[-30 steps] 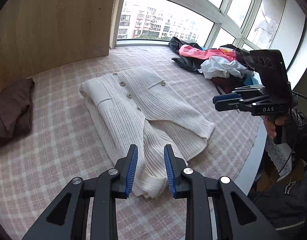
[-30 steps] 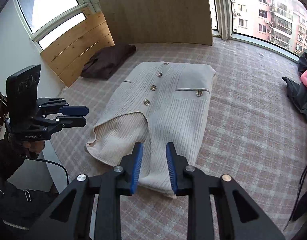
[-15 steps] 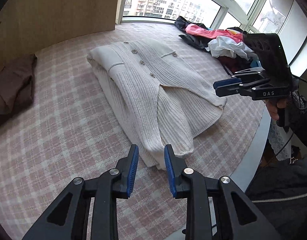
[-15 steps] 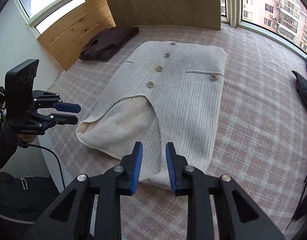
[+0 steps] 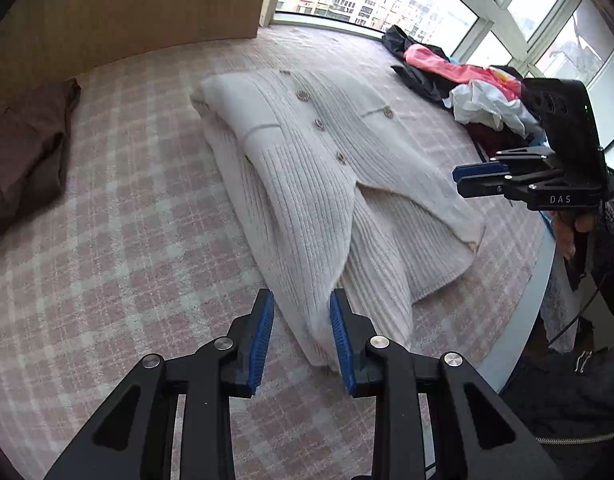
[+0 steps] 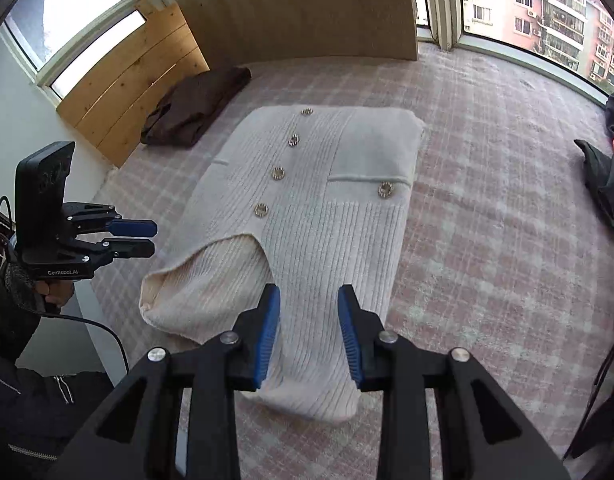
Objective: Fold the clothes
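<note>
We see the cream cardigan (image 6: 319, 216) lying partly folded on the plaid mat (image 6: 487, 240). Our right gripper (image 6: 309, 332), jaws just widened and released, hovers over its hem. Only the left view shows our left gripper (image 5: 301, 334), released above the hem corner, and the clothes pile (image 5: 467, 84).

cardigan (image 6: 319, 216): cream ribbed knit; sleeves folded in; buttoned front up; flat on checked cover (image 6: 487, 240)
</note>
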The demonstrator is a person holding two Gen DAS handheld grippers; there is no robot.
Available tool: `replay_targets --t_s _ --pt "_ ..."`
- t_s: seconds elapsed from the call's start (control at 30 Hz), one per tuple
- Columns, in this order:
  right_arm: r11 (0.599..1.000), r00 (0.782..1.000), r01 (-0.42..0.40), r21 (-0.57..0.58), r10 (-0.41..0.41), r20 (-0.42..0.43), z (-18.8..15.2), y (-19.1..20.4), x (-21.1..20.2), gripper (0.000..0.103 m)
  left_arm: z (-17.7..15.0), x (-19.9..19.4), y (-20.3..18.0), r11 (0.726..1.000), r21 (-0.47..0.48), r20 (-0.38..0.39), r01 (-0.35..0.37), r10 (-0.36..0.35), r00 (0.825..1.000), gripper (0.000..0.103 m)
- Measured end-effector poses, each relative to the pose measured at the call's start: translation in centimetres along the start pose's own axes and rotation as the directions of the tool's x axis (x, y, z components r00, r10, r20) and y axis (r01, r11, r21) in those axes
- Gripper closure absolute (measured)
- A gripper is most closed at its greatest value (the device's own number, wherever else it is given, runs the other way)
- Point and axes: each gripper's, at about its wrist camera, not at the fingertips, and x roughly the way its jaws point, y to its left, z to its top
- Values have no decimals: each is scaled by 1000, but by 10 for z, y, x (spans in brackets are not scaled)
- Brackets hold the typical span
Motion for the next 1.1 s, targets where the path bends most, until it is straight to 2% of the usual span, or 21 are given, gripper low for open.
replay_targets --t_s 0.13,0.23,0.33,0.4,0.5,0.57,0.67,0.77,0.97,1.0,1.1 --pt "995 999 -44 94 41 34 41 -32 9 61 41 2 8 999 -34 70 -38 41 997 73" --pt "988 999 -41 148 38 26 60 -55 18 61 70 8 0 998 16 110 -66 64 992 72" --pt "988 999 -36 152 38 -9 69 -68 30 61 90 29 7 996 20 84 -86 84 993 68" --pt "984 996 -45 170 56 -62 64 -73 40 61 98 44 15 996 5 53 -91 90 995 68" --pt "973 992 -57 225 80 -95 44 -78 48 60 83 56 36 994 -101 -5 -43 43 999 67" --pt "954 987 -97 283 130 -99 29 -78 55 59 69 58 50 976 -217 -12 7 -10 1000 64" --pt "940 985 -88 330 131 -111 11 -71 67 58 54 61 54 949 -313 -4 34 -37 999 62" --pt "951 991 -67 301 98 -90 -1 -63 71 50 46 64 49 939 -342 1 21 -22 1000 56" --pt "977 996 -59 205 72 -56 -9 -51 71 40 41 73 45 948 -318 -40 -17 4 999 51" --pt "983 996 -57 172 67 -51 -10 -46 71 33 41 74 45 949 -316 -44 -17 3 999 50" --pt "999 999 -22 46 24 -39 -15 -27 75 19 44 79 40 958 -285 -52 -22 8 999 50"
